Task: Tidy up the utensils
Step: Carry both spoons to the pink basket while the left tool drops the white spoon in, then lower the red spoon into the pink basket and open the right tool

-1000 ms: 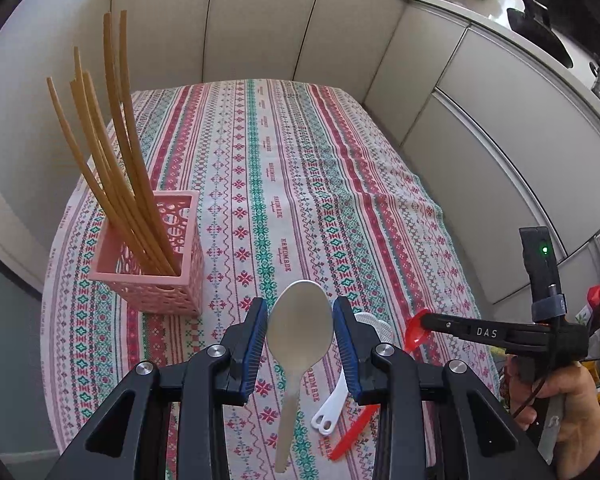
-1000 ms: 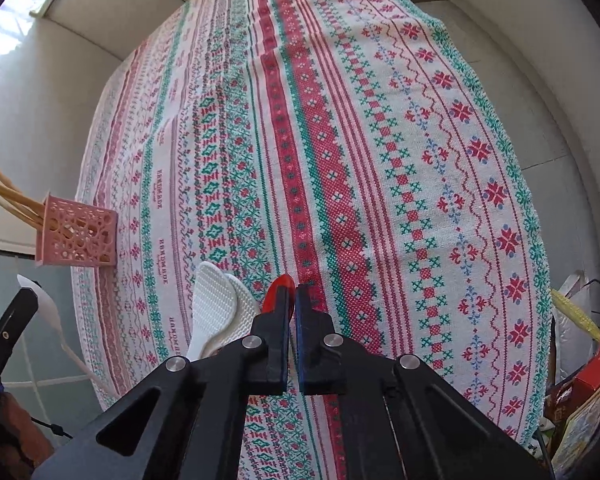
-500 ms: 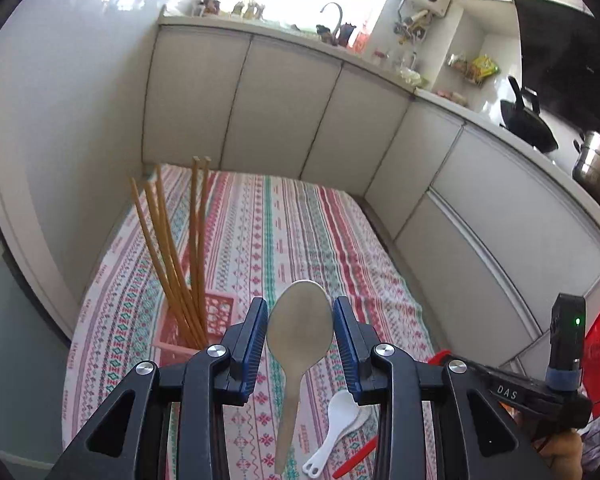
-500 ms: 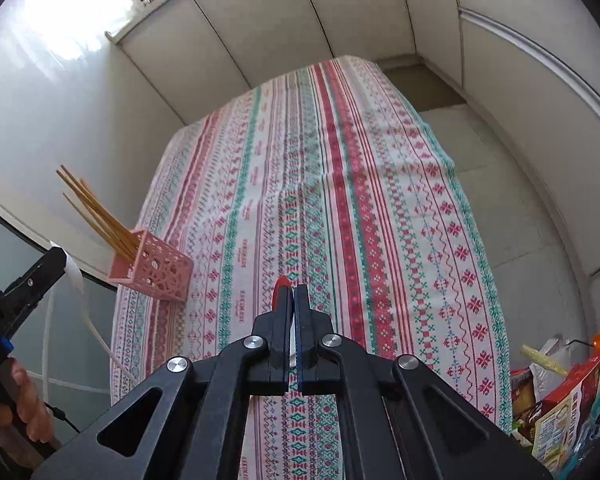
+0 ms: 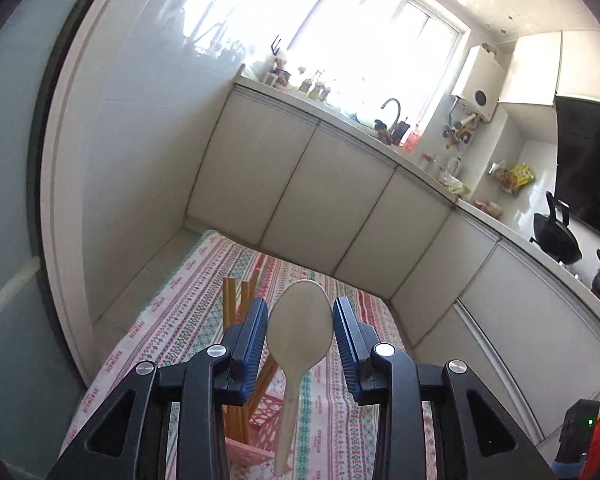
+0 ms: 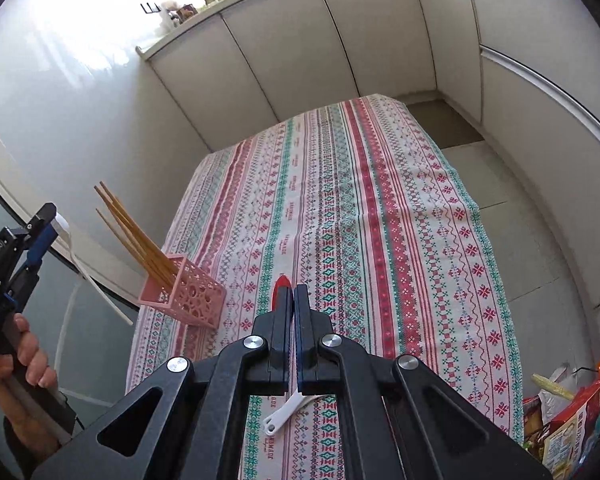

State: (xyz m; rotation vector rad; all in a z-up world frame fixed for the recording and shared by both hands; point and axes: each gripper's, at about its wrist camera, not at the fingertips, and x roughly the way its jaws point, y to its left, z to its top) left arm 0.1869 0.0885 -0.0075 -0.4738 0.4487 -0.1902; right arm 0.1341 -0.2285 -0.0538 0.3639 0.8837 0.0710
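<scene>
My left gripper (image 5: 300, 304) is shut on the bowl of a cream spoon (image 5: 300, 340), whose handle hangs down towards the table. Below it and partly behind the left finger stands the pink basket (image 5: 260, 416) holding several wooden chopsticks (image 5: 230, 300). My right gripper (image 6: 293, 294) is shut on a red utensil (image 6: 279, 286); only its red tip shows past the pads. It hangs well above the striped tablecloth (image 6: 380, 200). A white spoon (image 6: 284, 414) lies on the cloth under the right gripper. The right wrist view shows the pink basket (image 6: 188, 300) at the left.
White kitchen cabinets (image 5: 300, 184) run along the far end and right side of the table. A hand (image 6: 24, 364) holds the left gripper (image 6: 40, 232) at the table's left edge. Food packets (image 6: 572, 420) lie off the table's near right corner.
Both grippers have risen away from the table. The left one tipped upward, so the window and counter now fill its view. The red utensil came up off the cloth with the right gripper.
</scene>
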